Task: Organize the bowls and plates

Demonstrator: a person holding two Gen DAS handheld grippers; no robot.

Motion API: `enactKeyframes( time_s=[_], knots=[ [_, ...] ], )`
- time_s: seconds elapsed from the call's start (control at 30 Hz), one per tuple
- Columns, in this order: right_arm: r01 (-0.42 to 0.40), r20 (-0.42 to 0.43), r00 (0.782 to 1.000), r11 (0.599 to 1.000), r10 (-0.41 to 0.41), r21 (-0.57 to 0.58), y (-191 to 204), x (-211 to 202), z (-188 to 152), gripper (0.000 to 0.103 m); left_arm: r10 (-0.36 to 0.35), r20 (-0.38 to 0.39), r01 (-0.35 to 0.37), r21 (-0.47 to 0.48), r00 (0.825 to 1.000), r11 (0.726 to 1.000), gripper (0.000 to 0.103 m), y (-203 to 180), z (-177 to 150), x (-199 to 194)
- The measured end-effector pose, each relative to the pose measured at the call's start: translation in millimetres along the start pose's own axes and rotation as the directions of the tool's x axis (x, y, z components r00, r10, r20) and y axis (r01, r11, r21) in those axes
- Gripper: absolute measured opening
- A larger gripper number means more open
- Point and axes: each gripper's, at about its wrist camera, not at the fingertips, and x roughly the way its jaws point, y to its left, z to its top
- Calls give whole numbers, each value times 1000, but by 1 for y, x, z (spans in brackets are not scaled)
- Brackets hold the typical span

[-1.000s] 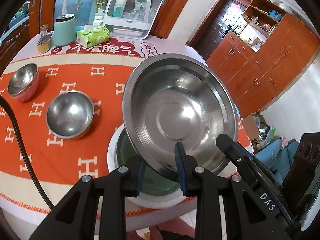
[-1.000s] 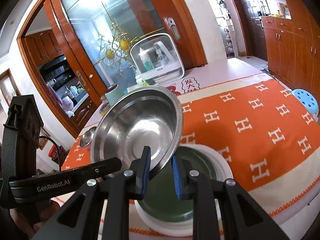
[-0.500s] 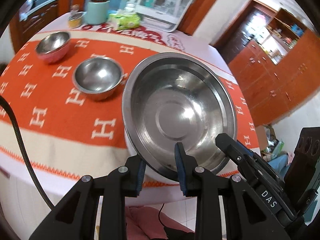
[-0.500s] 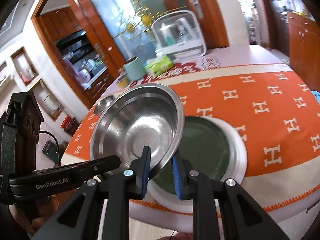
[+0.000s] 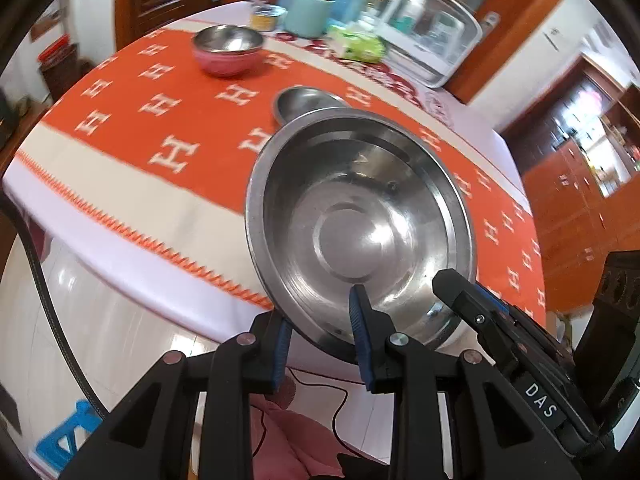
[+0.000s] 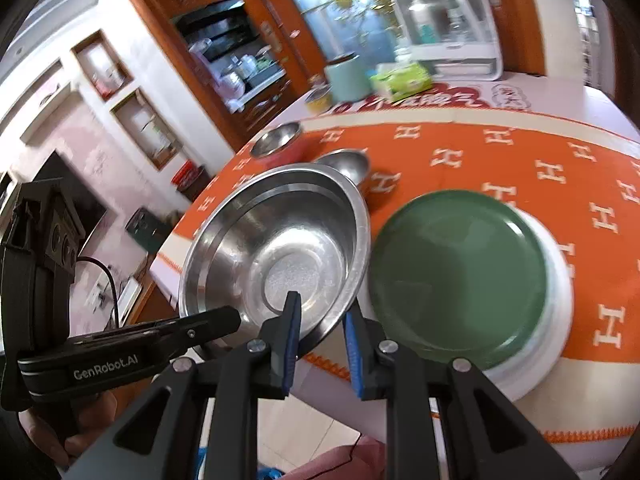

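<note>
Both grippers are shut on the near rim of a large steel bowl (image 5: 360, 224), held in the air over the table's front edge. My left gripper (image 5: 320, 336) pinches the rim; my right gripper (image 6: 320, 328) pinches it too, and the bowl (image 6: 280, 252) now sits left of a green plate (image 6: 460, 276) stacked on a white plate (image 6: 556, 320). A small steel bowl (image 5: 304, 104) and a pink-sided steel bowl (image 5: 226, 50) stand on the orange cloth behind.
At the table's back stand a mint canister (image 5: 312, 12), a green tissue pack (image 5: 356, 44), a small tin (image 5: 266, 16) and a white clear-lidded box (image 5: 436, 36). The floor lies below the table's front edge. A blue stool (image 5: 64, 436) stands low left.
Both grippers have carried the large bowl left, off the green plate toward the table's front-left edge. The plate stack is now uncovered to its right.
</note>
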Motion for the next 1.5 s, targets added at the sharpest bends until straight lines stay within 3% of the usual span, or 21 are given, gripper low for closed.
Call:
enactKeyframes(
  time_s=[0.23,0.47,0.8,1.07,1.2,1.3,1.5],
  knots=[
    [-36,-83,996,998,31,-49,13,33,1,22,64,-2,-64,-77,998,995,26,30,-5,9],
    [-14,-171,985,997,0,-77,18,68,8,23,99,-30,-102,-121,995,987,26,49,3,33],
    [-12,-261,965,999,0,-46,8,99,16,29,125,-58,-132,-130,990,983,26,61,21,66],
    [-31,-257,966,999,21,-38,4,97,16,30,147,-59,-153,-112,987,982,29,59,29,74],
    [-19,-244,970,999,10,-33,1,93,16,31,160,-46,-165,-116,986,980,37,60,32,68],
    [-13,-224,974,1000,7,-25,-1,86,17,39,165,-29,-167,-117,986,979,45,60,33,62],
    [-1,-194,981,1000,-4,-28,-2,72,17,41,189,14,-187,-106,982,977,52,57,31,42]
  ],
)
